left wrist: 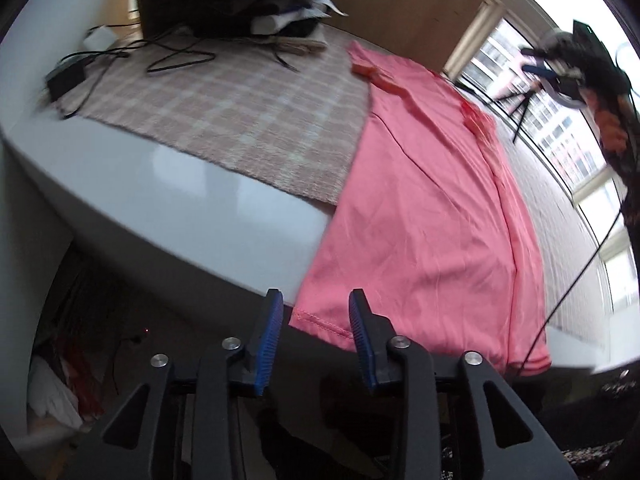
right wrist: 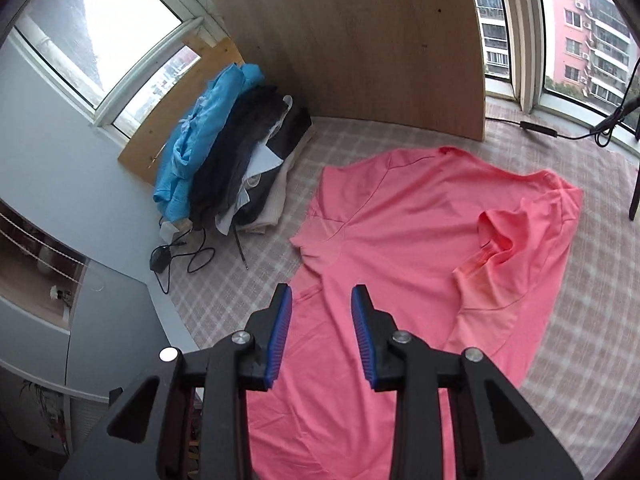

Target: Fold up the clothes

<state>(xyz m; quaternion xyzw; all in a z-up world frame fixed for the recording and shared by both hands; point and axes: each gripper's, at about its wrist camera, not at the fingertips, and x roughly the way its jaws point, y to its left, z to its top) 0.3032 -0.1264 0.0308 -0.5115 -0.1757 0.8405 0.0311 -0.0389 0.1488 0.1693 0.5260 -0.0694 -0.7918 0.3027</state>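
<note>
A pink shirt [left wrist: 424, 200] lies flat on the checked bench [left wrist: 224, 120], its long axis running away from the left hand-held gripper [left wrist: 316, 336], nearest its hem; both it and the right hand-held gripper [right wrist: 320, 332] stand part-open, empty.

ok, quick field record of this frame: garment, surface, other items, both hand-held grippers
garment: pink T-shirt spread flat, one sleeve folded in over the body
surface: checked cloth on a white table; the shirt's hem hangs over the table's near edge
stack: pile of clothes, blue garment on the outside, at the far corner by the wooden board
cables: black cables and adapter near the pile
left hand-held gripper: open, at the hem, nothing gripped
right hand-held gripper: open, above the shirt, holding nothing
</note>
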